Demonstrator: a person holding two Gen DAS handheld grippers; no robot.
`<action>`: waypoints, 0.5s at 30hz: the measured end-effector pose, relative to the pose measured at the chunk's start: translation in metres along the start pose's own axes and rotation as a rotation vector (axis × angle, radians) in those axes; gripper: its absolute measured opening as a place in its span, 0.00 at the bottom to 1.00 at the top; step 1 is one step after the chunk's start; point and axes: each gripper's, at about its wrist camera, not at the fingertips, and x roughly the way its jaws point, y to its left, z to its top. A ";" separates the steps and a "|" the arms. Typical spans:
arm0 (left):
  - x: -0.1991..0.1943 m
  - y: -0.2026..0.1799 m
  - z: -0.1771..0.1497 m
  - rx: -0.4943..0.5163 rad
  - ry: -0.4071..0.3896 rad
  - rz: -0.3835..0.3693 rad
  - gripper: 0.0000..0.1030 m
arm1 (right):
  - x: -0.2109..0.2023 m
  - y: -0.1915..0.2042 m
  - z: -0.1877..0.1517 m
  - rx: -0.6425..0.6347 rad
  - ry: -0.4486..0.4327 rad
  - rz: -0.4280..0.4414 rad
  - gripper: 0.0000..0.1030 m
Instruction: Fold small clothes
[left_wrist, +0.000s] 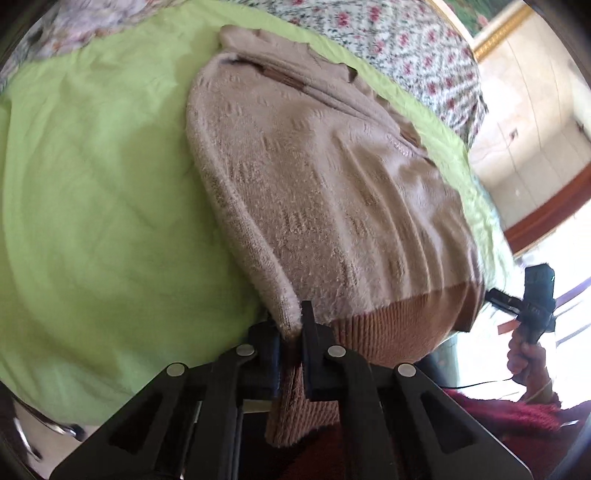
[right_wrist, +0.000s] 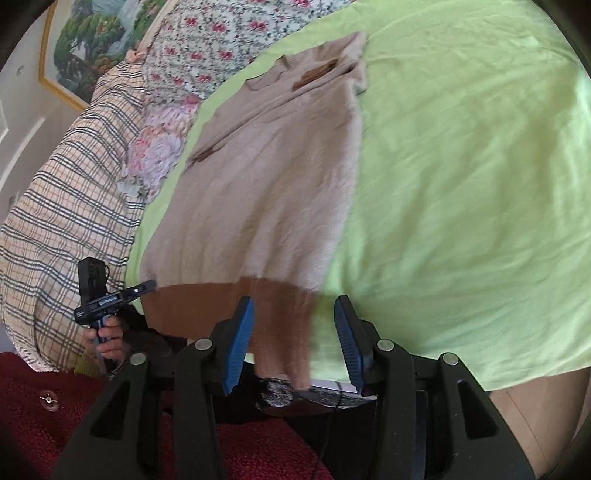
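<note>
Your left gripper (left_wrist: 293, 332) pinches the sweater (left_wrist: 325, 192) at its near hem corner. Your right gripper (right_wrist: 293, 339) is spread wide at the other hem corner. The sweater lies on the bed (right_wrist: 461, 184), stretching long, straight away from you.

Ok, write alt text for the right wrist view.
The right gripper hangs open over the brown ribbed hem of a beige sweater spread on a green sheet. The left gripper grips the hem's far corner, beside a plaid blanket.
</note>
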 end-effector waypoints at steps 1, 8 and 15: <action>-0.005 -0.002 0.001 0.022 -0.011 0.005 0.06 | 0.003 0.001 -0.001 -0.007 0.014 0.000 0.20; -0.035 0.014 -0.001 0.047 -0.052 -0.019 0.06 | -0.031 -0.008 -0.012 -0.008 -0.067 0.075 0.07; -0.002 0.022 -0.009 0.003 0.074 -0.069 0.33 | 0.005 -0.022 -0.019 0.039 0.041 0.087 0.12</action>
